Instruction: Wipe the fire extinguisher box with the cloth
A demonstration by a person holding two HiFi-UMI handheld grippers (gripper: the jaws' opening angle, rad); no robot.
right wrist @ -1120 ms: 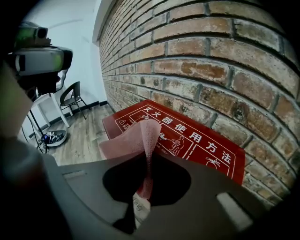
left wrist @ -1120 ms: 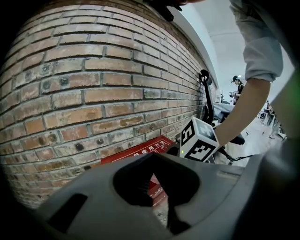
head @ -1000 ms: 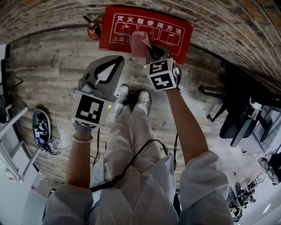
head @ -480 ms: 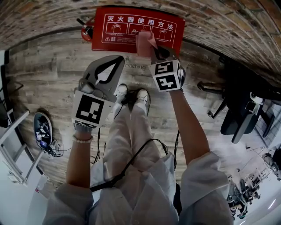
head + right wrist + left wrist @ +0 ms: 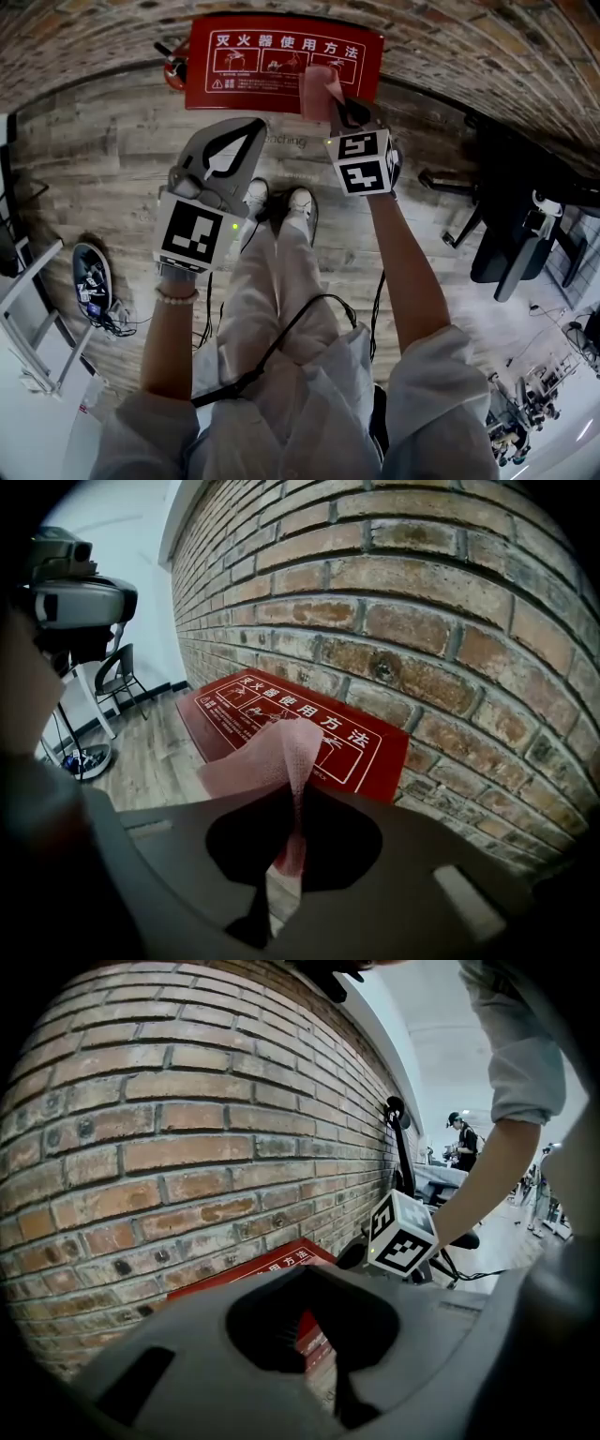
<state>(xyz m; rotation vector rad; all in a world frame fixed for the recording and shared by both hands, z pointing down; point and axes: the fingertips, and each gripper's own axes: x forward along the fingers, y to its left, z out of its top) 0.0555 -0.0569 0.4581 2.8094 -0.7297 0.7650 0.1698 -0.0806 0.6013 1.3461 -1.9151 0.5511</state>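
The red fire extinguisher box (image 5: 253, 66) with white print stands on the floor against the brick wall, at the top of the head view. My right gripper (image 5: 330, 101) is shut on a pink cloth (image 5: 317, 92), which hangs over the box's right part. In the right gripper view the cloth (image 5: 272, 757) folds up out of the closed jaws (image 5: 298, 794), in front of the box (image 5: 281, 719). My left gripper (image 5: 251, 125) hangs back to the left, shut and empty. Its own view shows the box (image 5: 272, 1265) past its tips (image 5: 311, 1274).
A brick wall (image 5: 469, 47) runs behind the box. A red extinguisher (image 5: 172, 66) stands at the box's left end. A black office chair (image 5: 511, 234) is at the right, and a shoe-shaped object with cables (image 5: 89, 272) lies left. My feet (image 5: 277, 202) rest on the wooden floor.
The right gripper with the cloth has slid to the right along the box, from its middle toward its right part. The left gripper has stayed put.
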